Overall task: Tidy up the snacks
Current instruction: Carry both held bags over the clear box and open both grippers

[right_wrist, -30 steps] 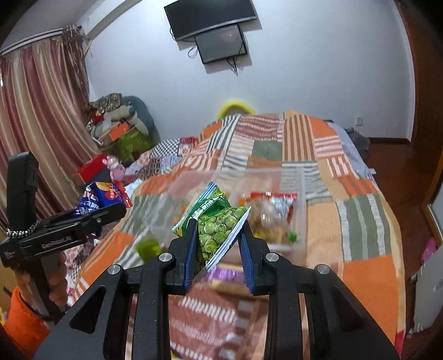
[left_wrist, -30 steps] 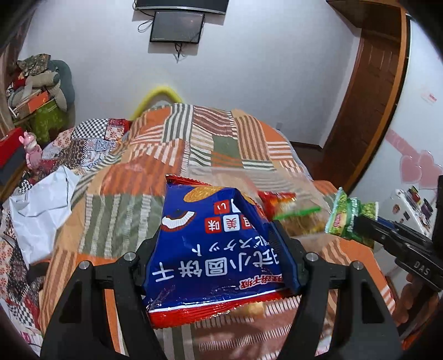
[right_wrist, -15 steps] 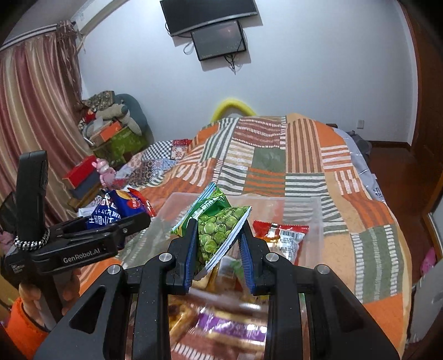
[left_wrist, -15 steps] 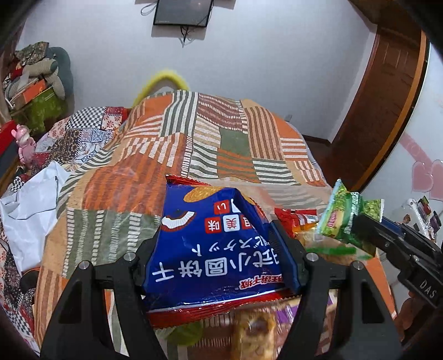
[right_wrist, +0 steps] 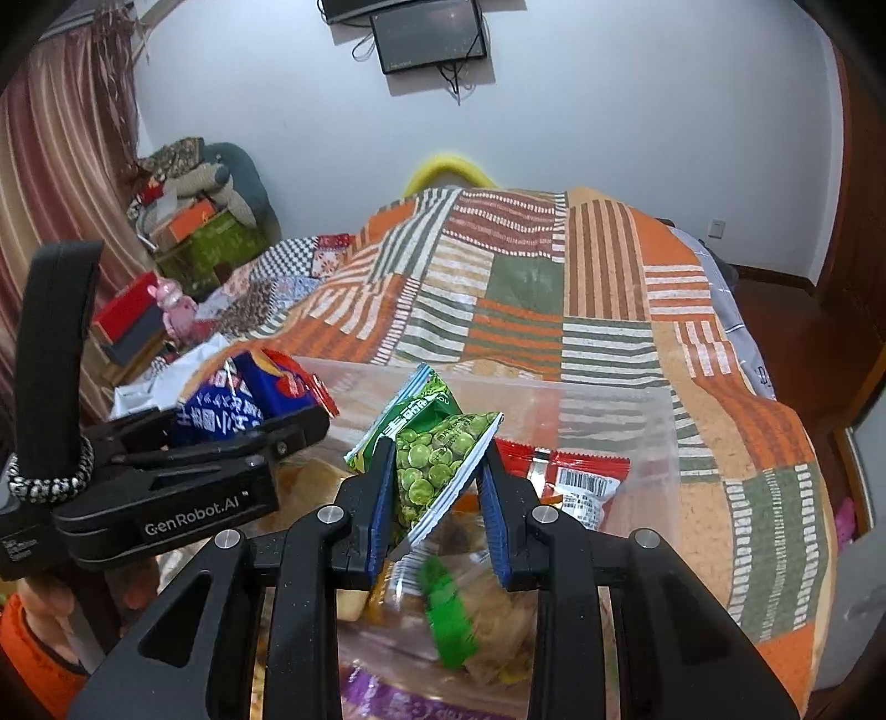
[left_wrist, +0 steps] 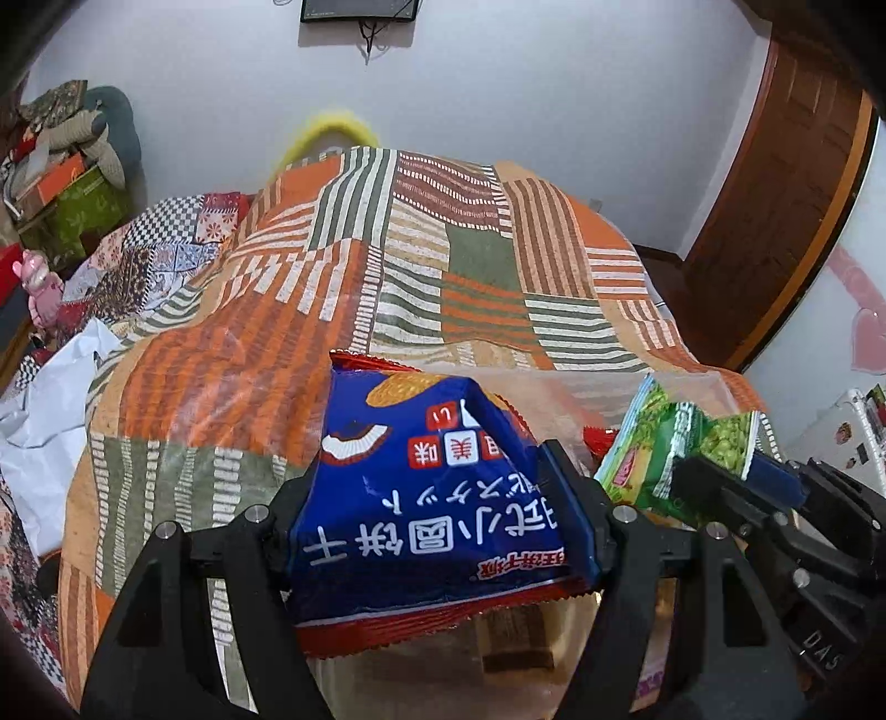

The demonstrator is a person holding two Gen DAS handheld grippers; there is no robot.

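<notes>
My left gripper point(left_wrist: 429, 471) is shut on a blue snack bag with red edges point(left_wrist: 426, 487), held over a clear plastic bin point(left_wrist: 703, 382) on the bed. The same blue bag point(right_wrist: 243, 399) and left gripper point(right_wrist: 310, 423) show at the left of the right wrist view. My right gripper point(right_wrist: 437, 465) is shut on a green pea packet point(right_wrist: 429, 454), just above the bin's point(right_wrist: 609, 393) open top. In the left wrist view the green packet point(left_wrist: 670, 448) hangs at the right in the right gripper point(left_wrist: 714, 476). Inside the bin lie a red packet point(right_wrist: 576, 476) and several other snacks.
A patchwork quilt in orange, green and brown point(left_wrist: 443, 260) covers the bed. White cloth point(left_wrist: 50, 410) lies at its left edge. Boxes and soft toys point(right_wrist: 194, 210) are piled by the curtain. A wooden door point(left_wrist: 786, 183) stands at the right; a screen point(right_wrist: 426, 33) hangs on the wall.
Both grippers have moved forward and down over the bin with their bags still held. The bin and its snacks now sit closer beneath them, and the green packet is nearer the blue bag.
</notes>
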